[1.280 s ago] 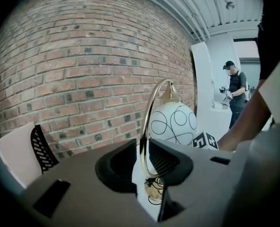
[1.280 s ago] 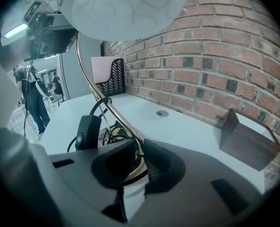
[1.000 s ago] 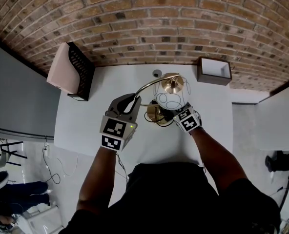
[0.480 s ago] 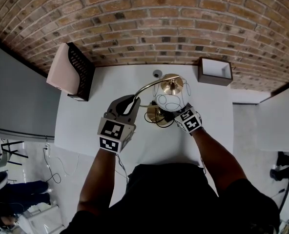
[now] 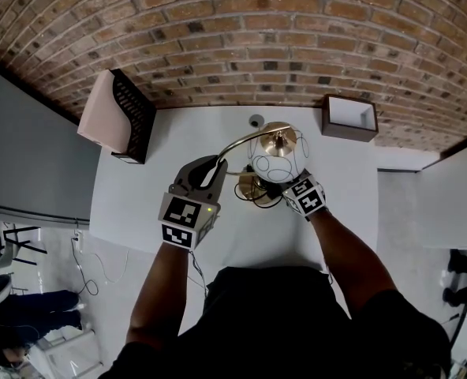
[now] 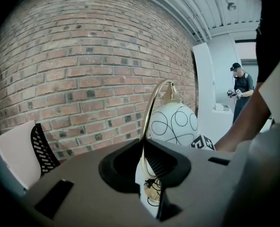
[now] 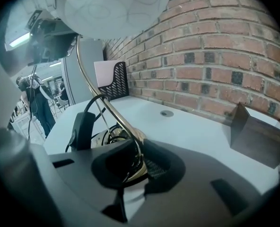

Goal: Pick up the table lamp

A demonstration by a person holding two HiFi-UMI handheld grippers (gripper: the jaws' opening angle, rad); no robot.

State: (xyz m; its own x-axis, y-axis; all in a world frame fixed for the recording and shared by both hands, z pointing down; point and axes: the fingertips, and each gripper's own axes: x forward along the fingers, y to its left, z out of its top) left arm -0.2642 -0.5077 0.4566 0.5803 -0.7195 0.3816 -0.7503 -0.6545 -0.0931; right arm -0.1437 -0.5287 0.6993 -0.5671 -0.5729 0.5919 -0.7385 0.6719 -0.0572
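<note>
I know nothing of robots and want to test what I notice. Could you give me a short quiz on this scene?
1. True or false: the left gripper and the right gripper are both shut on the lamp.
2. The box stands at the table's: A far right corner, B far left corner, C near edge.
3. Fill in: the wall is made of ____.
Key: 1 true; 2 A; 3 brick.

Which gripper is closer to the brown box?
Right. The right gripper grips the lamp on the side toward the brown box; the left gripper grips its stem on the far side.
</note>
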